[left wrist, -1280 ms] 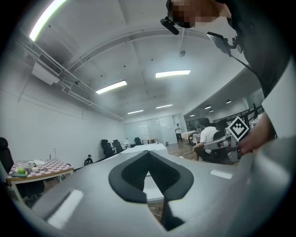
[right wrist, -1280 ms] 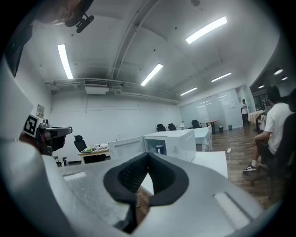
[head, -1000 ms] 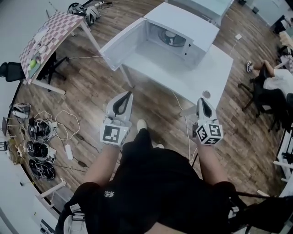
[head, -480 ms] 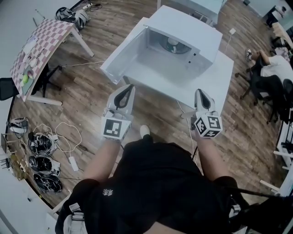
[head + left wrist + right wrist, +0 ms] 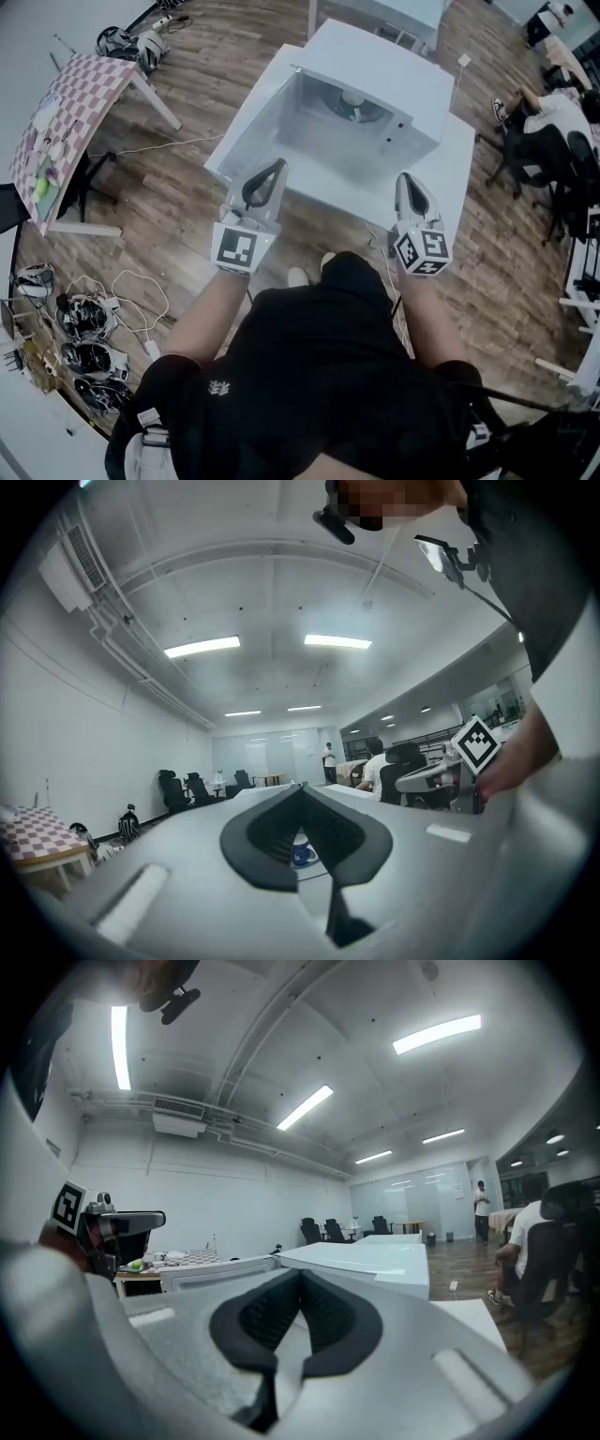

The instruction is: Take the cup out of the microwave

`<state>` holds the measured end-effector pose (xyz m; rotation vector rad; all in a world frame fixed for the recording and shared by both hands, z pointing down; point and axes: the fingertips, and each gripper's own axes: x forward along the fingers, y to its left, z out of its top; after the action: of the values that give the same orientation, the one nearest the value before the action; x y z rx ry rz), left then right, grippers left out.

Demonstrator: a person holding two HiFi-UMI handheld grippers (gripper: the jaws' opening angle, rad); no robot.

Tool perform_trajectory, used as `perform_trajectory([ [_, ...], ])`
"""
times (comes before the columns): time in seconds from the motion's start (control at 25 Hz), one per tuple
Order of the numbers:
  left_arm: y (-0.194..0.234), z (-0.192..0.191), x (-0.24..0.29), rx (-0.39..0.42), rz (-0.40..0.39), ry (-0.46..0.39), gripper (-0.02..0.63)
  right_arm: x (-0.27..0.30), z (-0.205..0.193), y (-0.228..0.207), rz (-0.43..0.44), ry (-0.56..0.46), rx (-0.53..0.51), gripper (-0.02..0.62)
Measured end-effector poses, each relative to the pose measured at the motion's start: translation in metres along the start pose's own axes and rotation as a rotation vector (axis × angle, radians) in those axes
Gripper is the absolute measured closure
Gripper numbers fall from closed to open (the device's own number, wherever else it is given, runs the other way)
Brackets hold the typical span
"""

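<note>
Ahead of both tools, inside the open microwave (image 5: pixel 380 64): one cup (image 5: pixel 353 97), upright on the glass turntable (image 5: pixel 361 112), well apart from either tool. It sits in line with the left tool, showing through the gap behind that tool's closed tips (image 5: pixel 301 853).

- Cup: blue outside, pale inside. Probably glazed ceramic, so stiff, smooth, rather slippery and breakable if knocked against the cavity wall. Modest weight if empty; contents cannot be seen. Likely best hold is across the wall just below the rim. Which way the handle faces cannot be made out.
- Writing: a pale mark on the cup, too small to read. No brand is legible on the microwave.
- Microwave: white, on a white bench (image 5: pixel 457 155), door (image 5: pixel 246 117) swung wide, beyond the left tool's tip.
- Left tool (image 5: pixel 279 165): jaws together, nothing held.
- Right tool (image 5: pixel 405 177): jaws together, nothing held.
- Marker cubes (image 5: pixel 236 248): black-and-white squares, no text.
- Far out from the left tool: a chequered table (image 5: pixel 56 122).
</note>
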<state>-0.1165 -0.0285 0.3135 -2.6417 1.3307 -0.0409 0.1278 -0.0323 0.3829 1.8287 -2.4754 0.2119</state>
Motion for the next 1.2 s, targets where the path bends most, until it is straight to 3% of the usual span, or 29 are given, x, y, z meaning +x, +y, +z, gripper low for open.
perform_trajectory([
  [0.44, 0.014, -0.024, 0.090, -0.006, -0.020, 0.014, 0.600, 0.098, -0.020, -0.036, 0.001, 0.009, 0.007, 0.594],
  [0.8, 0.047, -0.074, 0.159, 0.002, -0.009, 0.059, 0.600, 0.189, -0.061, -0.057, 0.011, 0.054, 0.000, 0.594],
  [1.2, 0.062, -0.130, 0.195, -0.043, 0.002, 0.132, 0.600, 0.242, -0.101, -0.064, 0.021, 0.099, -0.046, 0.592],
])
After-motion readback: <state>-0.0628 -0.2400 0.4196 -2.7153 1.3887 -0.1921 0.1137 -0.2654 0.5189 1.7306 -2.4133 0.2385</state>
